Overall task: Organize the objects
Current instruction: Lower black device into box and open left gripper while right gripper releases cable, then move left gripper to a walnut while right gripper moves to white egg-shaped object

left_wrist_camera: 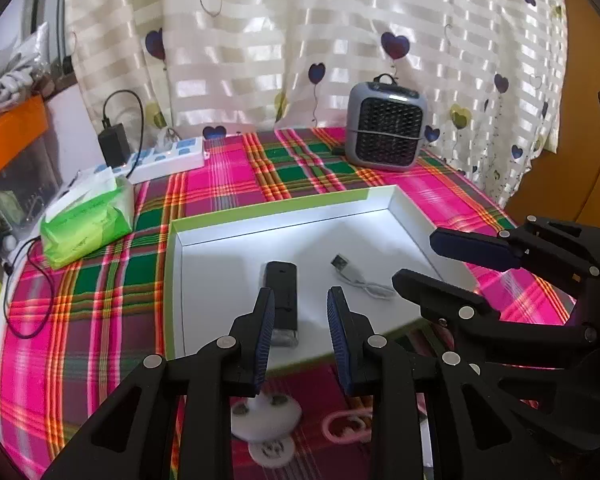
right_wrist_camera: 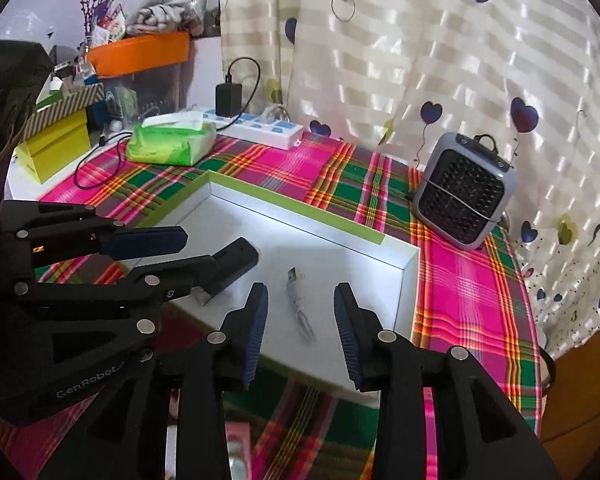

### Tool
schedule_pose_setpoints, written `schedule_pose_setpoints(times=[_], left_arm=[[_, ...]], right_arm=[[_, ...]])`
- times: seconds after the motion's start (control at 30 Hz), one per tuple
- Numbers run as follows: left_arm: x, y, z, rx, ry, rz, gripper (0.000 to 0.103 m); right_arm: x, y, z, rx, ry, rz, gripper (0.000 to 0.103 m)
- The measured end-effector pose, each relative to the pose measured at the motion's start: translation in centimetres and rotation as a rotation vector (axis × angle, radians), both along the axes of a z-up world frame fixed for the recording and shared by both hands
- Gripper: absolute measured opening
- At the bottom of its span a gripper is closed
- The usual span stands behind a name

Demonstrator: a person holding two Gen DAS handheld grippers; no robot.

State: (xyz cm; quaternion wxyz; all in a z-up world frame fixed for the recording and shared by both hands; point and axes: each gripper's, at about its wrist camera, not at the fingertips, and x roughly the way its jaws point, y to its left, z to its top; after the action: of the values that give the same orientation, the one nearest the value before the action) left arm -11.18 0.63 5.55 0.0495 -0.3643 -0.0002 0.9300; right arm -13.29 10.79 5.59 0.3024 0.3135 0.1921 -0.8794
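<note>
- Black and blue-padded, the left hand-held gripper (left_wrist_camera: pixel 300 332) hangs over the near edge of the box with its jaws apart and nothing between them; the right hand-held gripper (right_wrist_camera: pixel 300 328) sits just beside it, jaws likewise spread and empty.
- White round pieces (left_wrist_camera: pixel 266 420) and a pink clip (left_wrist_camera: pixel 346 426) lie on the plaid cloth below the left gripper, outside the box.
- Inside the shallow white box (left_wrist_camera: pixel 284 220), green-rimmed, a black device (left_wrist_camera: pixel 283 296) lies left of a small white USB cable (right_wrist_camera: pixel 298 306); the two are apart.
- Pink-and-green plaid cloth (left_wrist_camera: pixel 100 280) covers the desk around the box.
- Green tissue pack (left_wrist_camera: pixel 88 220) rests left of the box, well apart from it.
- White power strip (left_wrist_camera: pixel 168 158), a black adapter (left_wrist_camera: pixel 114 144) plugged into it, sits behind the tissues.
- Grey mini fan (left_wrist_camera: pixel 386 136) stands at the far right, before the heart-print curtain (left_wrist_camera: pixel 300 40).
</note>
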Motion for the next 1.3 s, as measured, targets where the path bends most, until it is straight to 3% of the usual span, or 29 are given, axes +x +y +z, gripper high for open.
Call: schedule_pose_setpoints(times=[0.67,1.3], left_arm=[[7.2,2.3,2.0,-0.015,0.055,-0.025,0.025],[10.3,2.5,1.1,0.017,0.044,-0.042,0.025]], right_arm=[[7.2,2.9,1.5,-0.015,0.057,-0.025,0.036],[9.7,4.0,0.6,-0.039,0.023,-0.008,0.036]])
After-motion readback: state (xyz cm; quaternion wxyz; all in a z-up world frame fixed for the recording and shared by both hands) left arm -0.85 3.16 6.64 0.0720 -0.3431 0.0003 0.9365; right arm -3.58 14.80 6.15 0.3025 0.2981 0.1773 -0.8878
